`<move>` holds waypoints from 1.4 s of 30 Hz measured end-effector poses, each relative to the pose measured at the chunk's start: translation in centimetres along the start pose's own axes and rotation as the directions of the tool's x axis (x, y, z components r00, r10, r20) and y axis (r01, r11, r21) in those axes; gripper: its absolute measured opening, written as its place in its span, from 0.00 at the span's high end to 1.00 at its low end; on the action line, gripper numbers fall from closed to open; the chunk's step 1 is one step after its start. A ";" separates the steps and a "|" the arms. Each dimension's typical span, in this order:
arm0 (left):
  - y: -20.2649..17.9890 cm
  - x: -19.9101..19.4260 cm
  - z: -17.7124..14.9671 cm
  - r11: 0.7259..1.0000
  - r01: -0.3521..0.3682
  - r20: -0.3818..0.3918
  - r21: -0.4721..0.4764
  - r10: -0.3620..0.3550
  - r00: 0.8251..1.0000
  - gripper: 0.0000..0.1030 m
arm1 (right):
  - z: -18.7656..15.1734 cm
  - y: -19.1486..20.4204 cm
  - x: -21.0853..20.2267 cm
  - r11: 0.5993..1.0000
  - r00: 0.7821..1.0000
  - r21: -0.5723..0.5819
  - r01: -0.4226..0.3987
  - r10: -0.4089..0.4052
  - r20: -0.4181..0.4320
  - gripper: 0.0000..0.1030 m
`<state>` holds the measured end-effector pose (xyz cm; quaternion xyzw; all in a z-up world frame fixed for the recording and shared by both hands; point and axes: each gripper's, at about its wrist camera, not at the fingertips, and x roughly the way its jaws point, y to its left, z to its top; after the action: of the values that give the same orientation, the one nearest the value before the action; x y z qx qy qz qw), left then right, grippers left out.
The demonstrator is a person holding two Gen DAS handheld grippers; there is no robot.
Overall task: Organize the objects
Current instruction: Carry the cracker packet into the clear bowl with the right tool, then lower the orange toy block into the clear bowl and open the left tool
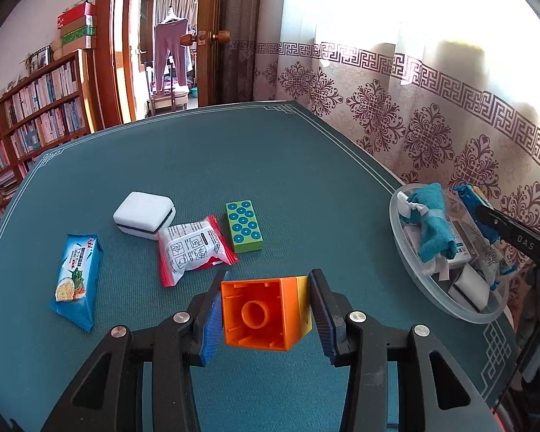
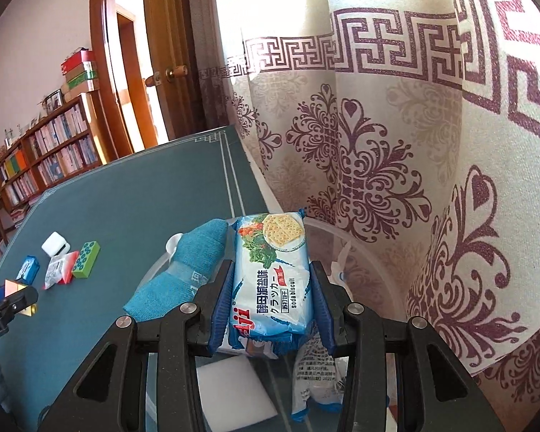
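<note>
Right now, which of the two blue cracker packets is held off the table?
The soda biscuit packet clamped in the right gripper over the clear bowl. The other cracker packet lies flat on the table, untouched.

R claw (image 2: pixel 270 298) grips cracker pack (image 2: pixel 273 273) over clear bowl (image 2: pixel 360 248).

Orange block (image 1: pixel 262 315) between left gripper (image 1: pixel 268 311) pads: far face hidden, yellow side half covered by right pad. Clear bowl (image 1: pixel 432 288) right of claw: contents overlapped, right gripper (image 1: pixel 514 237) cut by edge. Cracker packet (image 2: pixel 273 277) in right claw: lower end hidden behind fingers. White pack (image 2: pixel 316 381) below: print too blurred to read.
</note>
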<state>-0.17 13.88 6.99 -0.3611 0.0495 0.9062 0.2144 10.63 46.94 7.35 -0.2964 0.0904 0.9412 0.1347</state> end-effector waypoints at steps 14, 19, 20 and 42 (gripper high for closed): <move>-6.1 0.4 0.3 0.982 0.118 -0.024 0.145 -0.116 0.993 0.55 | 0.0 -0.4 -1.2 1.000 0.999 0.016 0.017 -0.017 0.035 0.51; -9.4 1.0 0.3 0.956 0.213 -0.059 0.204 -0.205 0.977 0.55 | 0.1 -0.7 -1.6 1.000 0.999 0.025 0.017 -0.018 0.047 0.51; -10.1 1.1 0.3 0.949 0.231 -0.066 0.217 -0.221 0.973 0.55 | 0.1 -0.8 -1.7 0.999 0.999 0.029 0.017 -0.018 0.048 0.51; -15.2 2.0 -0.8 0.889 0.318 -0.056 0.329 -0.318 0.947 0.26 | -0.1 -0.9 -1.8 0.999 0.999 0.035 -0.001 0.000 0.044 0.51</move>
<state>5.45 28.12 6.07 -0.3232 0.1424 0.8372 0.4175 12.38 47.38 8.24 -0.2731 0.1040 0.9458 0.1417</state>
